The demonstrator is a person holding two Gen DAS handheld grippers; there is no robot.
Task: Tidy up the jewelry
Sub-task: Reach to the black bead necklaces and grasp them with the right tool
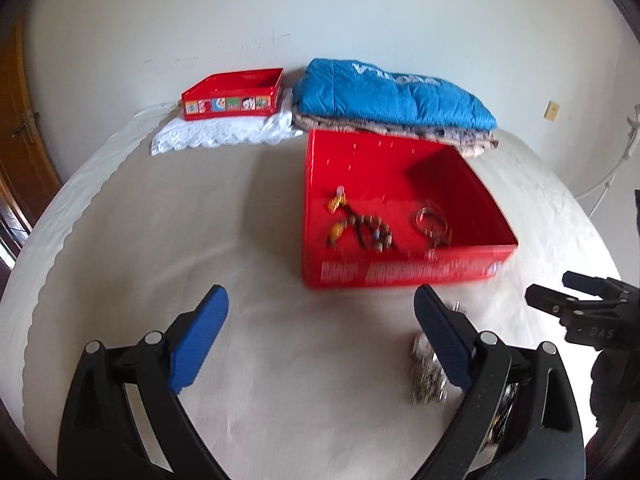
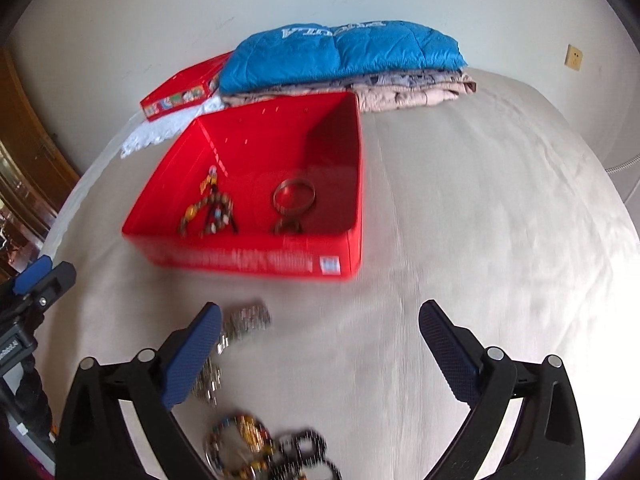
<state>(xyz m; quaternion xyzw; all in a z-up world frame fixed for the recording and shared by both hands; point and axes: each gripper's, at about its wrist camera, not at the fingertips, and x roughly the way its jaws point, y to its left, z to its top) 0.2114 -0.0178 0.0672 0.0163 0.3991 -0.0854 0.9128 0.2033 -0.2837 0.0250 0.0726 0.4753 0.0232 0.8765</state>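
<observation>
Tangled right under the right tongs (image 2: 320, 344) sits a heap of beaded bracelets (image 2: 240, 440) and a black chain piece (image 2: 304, 450), loose on the bed (image 2: 480, 240), and those tongs gape wide with nothing between the blue pads. Big picture now: the bed's pale cover fills everything, with a folded blue quilt (image 1: 392, 96) stacked on patterned bedding against the wall, and a red lid (image 1: 236, 94) with cartoon pictures resting on white lace beside it. Centre stage, the open red tin (image 1: 408, 276) already carries a beaded necklace (image 1: 360, 228) and a metal bangle (image 1: 430, 216) on its floor. Smaller still, a silvery metal link bracelet (image 2: 244, 322) lies stretched on the bed, just short of the tin and touching the right tongs' inner finger. The left tongs (image 1: 320, 336) are spread just as wide and empty too, with the same bracelet beside their right finger.

That link band looks limp, light and slippery: it will likely sag and slide, so pinching across a bunched middle section seems the safer hold. The beads look light but could snag one another when lifted.
</observation>
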